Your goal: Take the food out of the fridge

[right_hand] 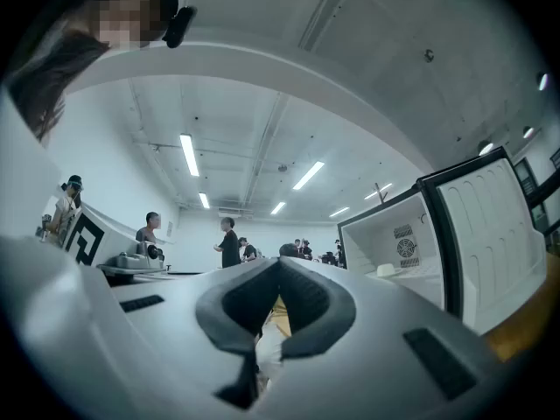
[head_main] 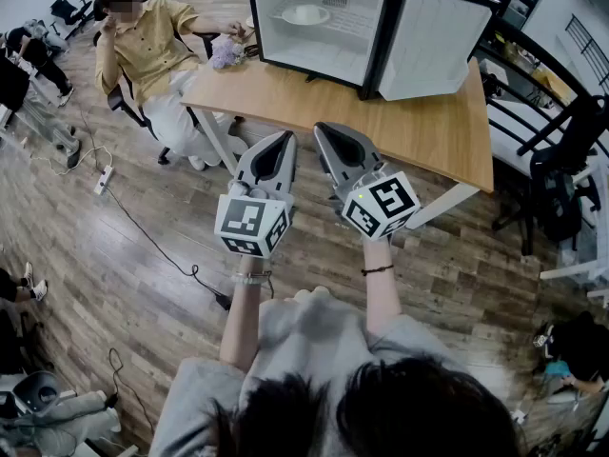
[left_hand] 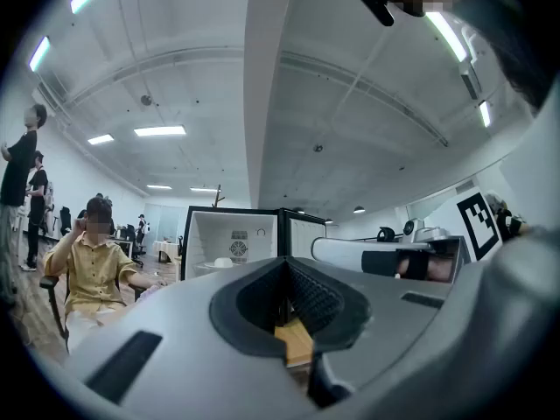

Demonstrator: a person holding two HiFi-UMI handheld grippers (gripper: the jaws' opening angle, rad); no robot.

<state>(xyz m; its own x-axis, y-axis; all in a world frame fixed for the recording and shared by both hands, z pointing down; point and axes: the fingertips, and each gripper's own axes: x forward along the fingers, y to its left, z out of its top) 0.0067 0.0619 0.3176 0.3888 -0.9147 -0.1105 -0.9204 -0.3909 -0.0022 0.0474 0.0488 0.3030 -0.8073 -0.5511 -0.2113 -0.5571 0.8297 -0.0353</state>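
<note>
On the wooden table [head_main: 419,131] stands a small fridge [head_main: 324,60] with its door [head_main: 430,46] swung open to the right. A white dish of food [head_main: 304,14] rests on its upper shelf. Both grippers hover side by side short of the table's near edge, pointing at the fridge. My left gripper [head_main: 285,137] is shut with nothing in it, and so is my right gripper [head_main: 322,128]. The left gripper view shows its tips [left_hand: 284,262] met, with the fridge [left_hand: 232,239] and dish [left_hand: 224,262] beyond. From the right gripper [right_hand: 280,264], the fridge [right_hand: 411,252] and dish [right_hand: 386,270] lie to the right.
A person in a yellow shirt [head_main: 143,46] sits at the table's left end beside a pale purple bunch [head_main: 226,53]. Black chairs and a railing [head_main: 561,160] stand on the right. A cable and power strip [head_main: 103,179] lie on the wood floor at left.
</note>
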